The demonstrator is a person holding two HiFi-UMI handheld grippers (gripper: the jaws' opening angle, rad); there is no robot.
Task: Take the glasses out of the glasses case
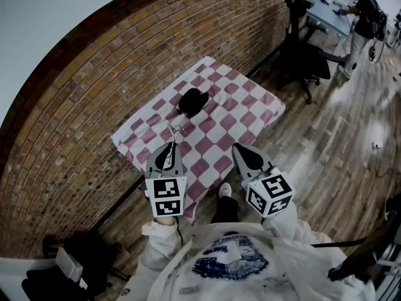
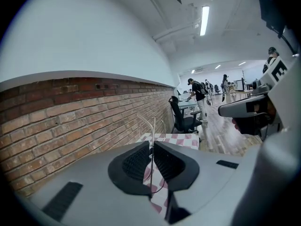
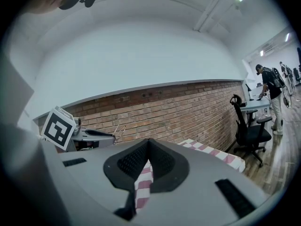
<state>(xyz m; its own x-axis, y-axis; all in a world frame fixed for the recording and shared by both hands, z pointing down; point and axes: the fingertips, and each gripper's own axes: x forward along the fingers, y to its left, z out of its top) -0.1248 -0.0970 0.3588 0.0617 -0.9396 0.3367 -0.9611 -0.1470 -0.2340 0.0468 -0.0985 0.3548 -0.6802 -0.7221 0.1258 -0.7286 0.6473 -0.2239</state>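
In the head view, the left gripper (image 1: 171,145) is seen held above the near edge of a table covered by a pink-and-white checked tablecloth (image 1: 241,108). A thin wire-framed pair of glasses (image 1: 175,133) sticks out from its fingertips, lifted clear of the cloth. The black glasses case (image 1: 192,100) lies open farther back on the cloth, well apart from both grippers and touched by neither. The right gripper (image 1: 242,148) is held beside the left one, over the table's near corner, with nothing seen at its tip. A brick wall (image 1: 94,93) runs behind the table, and an office chair (image 1: 302,58) stands on the wooden floor beyond it.

In the left gripper view, the two ribbed pads (image 2: 137,162) are drawn almost together and are clamped on a thin wire part of the glasses, which runs upright through the narrow slit between them. The rims rise just past the tips, in front of the wall. The right gripper is seen at the right edge, apart from the glasses.

In the right gripper view, the jaws are closed against each other at their tips and nothing is gripped; only the checked cloth shows through the gap lower down. The left gripper, with its marker cube (image 3: 58,127), is seen at the left, the glasses jutting from its tip
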